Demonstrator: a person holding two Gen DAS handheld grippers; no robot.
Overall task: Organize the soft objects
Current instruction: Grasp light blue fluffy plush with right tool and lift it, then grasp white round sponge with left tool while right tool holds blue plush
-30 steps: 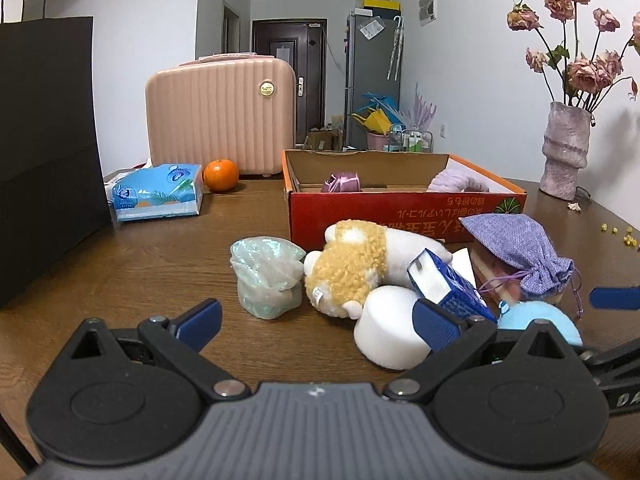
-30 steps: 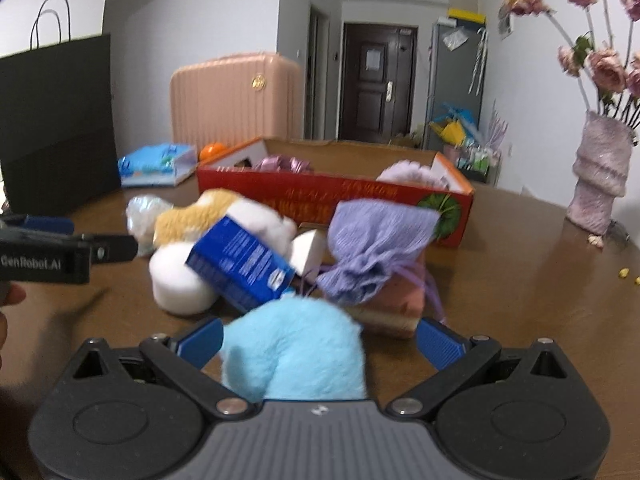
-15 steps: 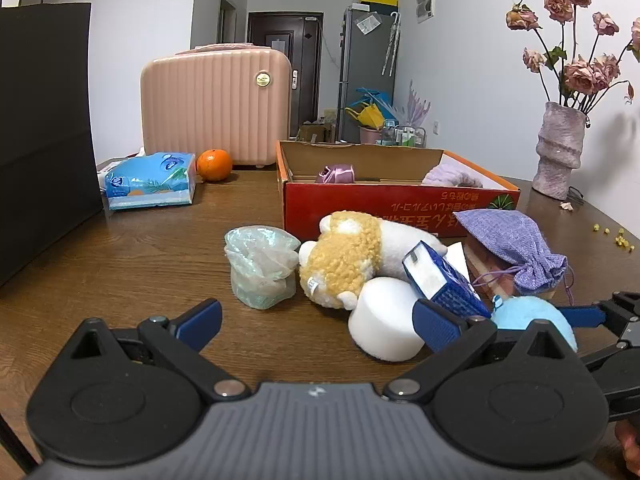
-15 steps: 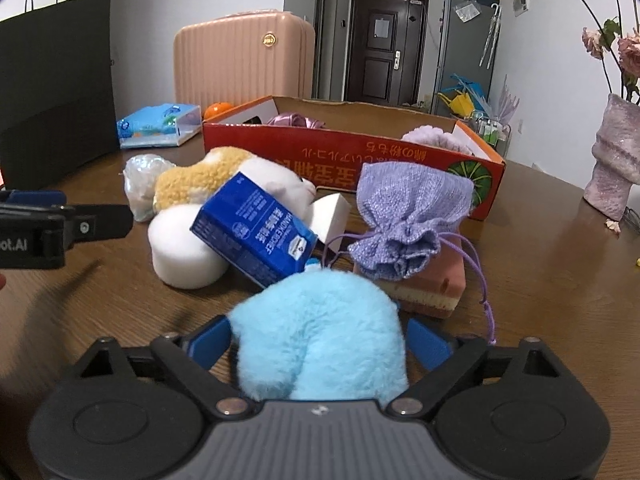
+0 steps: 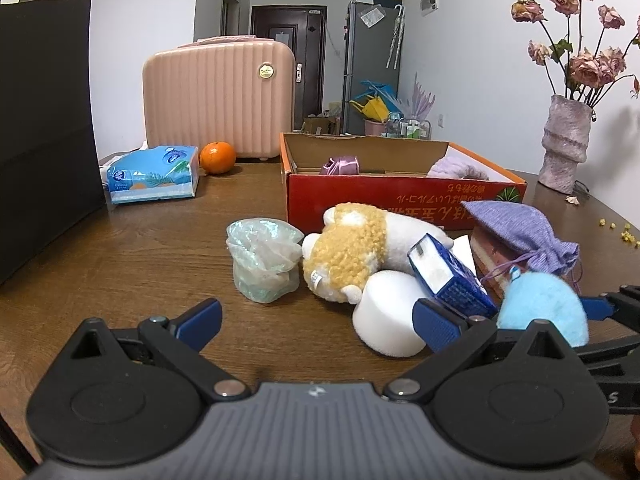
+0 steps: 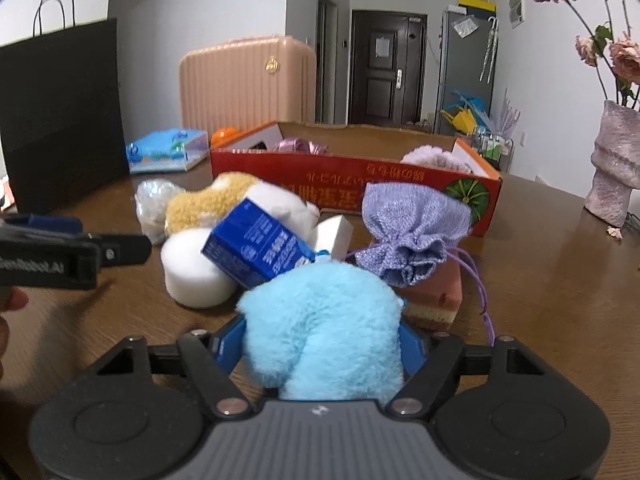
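A blue fluffy ball (image 6: 324,332) sits between the pads of my right gripper (image 6: 322,344), whose jaws are closing and press into its fur from both sides. In the left wrist view the same ball (image 5: 544,308) shows at the right, held by the right gripper (image 5: 608,308). My left gripper (image 5: 320,322) is open and holds nothing, just short of a white foam cylinder (image 5: 388,316). Piled behind are a tan-and-white plush toy (image 5: 356,252), a blue carton (image 5: 452,280), a purple drawstring pouch (image 5: 516,228) on a pink layered sponge (image 6: 436,296), and a crumpled plastic bag (image 5: 262,258).
A red cardboard box (image 5: 360,200) with soft purple items inside stands behind the pile. A pink suitcase (image 5: 218,96), a tissue pack (image 5: 154,174) and an orange (image 5: 217,157) are at the back left. A black paper bag (image 5: 44,128) stands left, a flower vase (image 5: 564,148) right.
The right gripper's jaws have closed in from wide apart onto the blue fluffy ball. The left gripper has kept its place and stayed open.
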